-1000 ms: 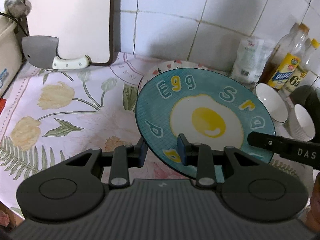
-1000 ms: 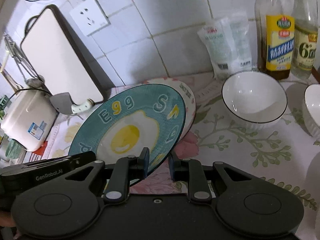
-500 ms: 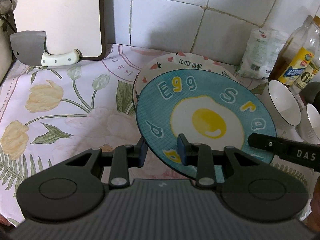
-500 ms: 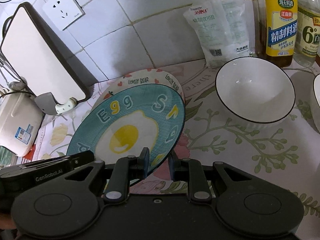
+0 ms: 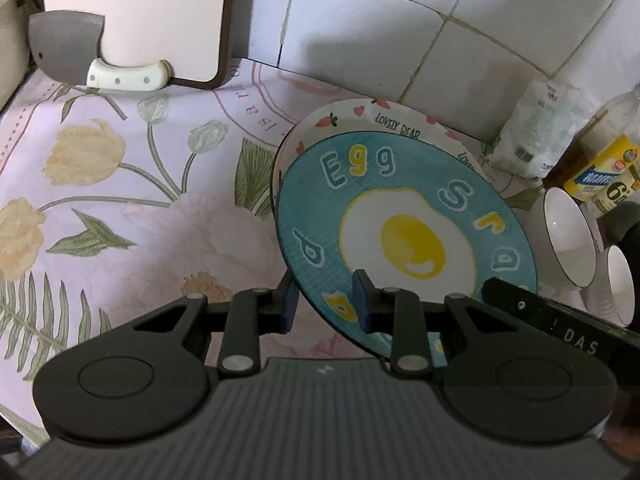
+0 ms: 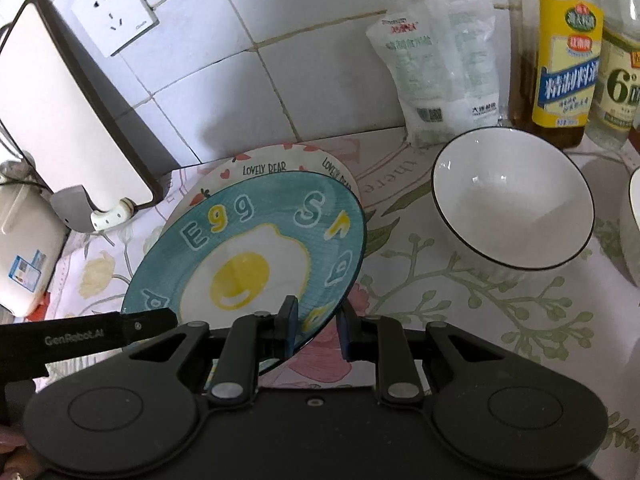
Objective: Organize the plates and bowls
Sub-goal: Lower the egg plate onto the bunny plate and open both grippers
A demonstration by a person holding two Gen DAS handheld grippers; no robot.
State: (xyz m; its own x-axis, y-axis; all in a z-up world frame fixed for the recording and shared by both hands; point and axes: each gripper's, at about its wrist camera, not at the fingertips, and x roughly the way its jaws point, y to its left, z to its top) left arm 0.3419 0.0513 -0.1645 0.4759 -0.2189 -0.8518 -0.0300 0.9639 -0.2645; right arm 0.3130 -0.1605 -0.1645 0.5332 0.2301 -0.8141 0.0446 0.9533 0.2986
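Above the floral cloth [image 5: 132, 216], a round teal plate [image 5: 404, 236] with a glossy fried-egg picture and puffy letters hangs tilted, held at two points on its near rim. The left gripper [image 5: 326, 306] pinches the rim between its blue pads, one above the face and one beneath. The right gripper [image 6: 318, 326] clamps the opposite side the same way. Both tools are matte black plastic with ribbed tops and round pivot discs.

Just behind and under the teal plate lies a cream plate [image 5: 360, 120], flat on the cloth, its rim printed with hearts, strawberries and "LOVELY BEAR". Whether the two plates touch cannot be told.

To the right stands a smooth white bowl [image 6: 512, 200] with a thin dark rim line, and a second bowl [image 6: 634, 224] sits at the frame edge beside it.

Only the right view shows the wall socket [image 6: 114, 14] on the glazed white tiles, the clear printed labels on the oil bottle [image 6: 560, 64] and the crinkled salt bag [image 6: 440, 68], and a pale appliance [image 6: 24, 248] at far left.

The left view alone shows the cleaver [image 5: 68, 50] plainly: a dull grey blade with a riveted white handle, leaning against the rounded cutting board [image 5: 132, 12].
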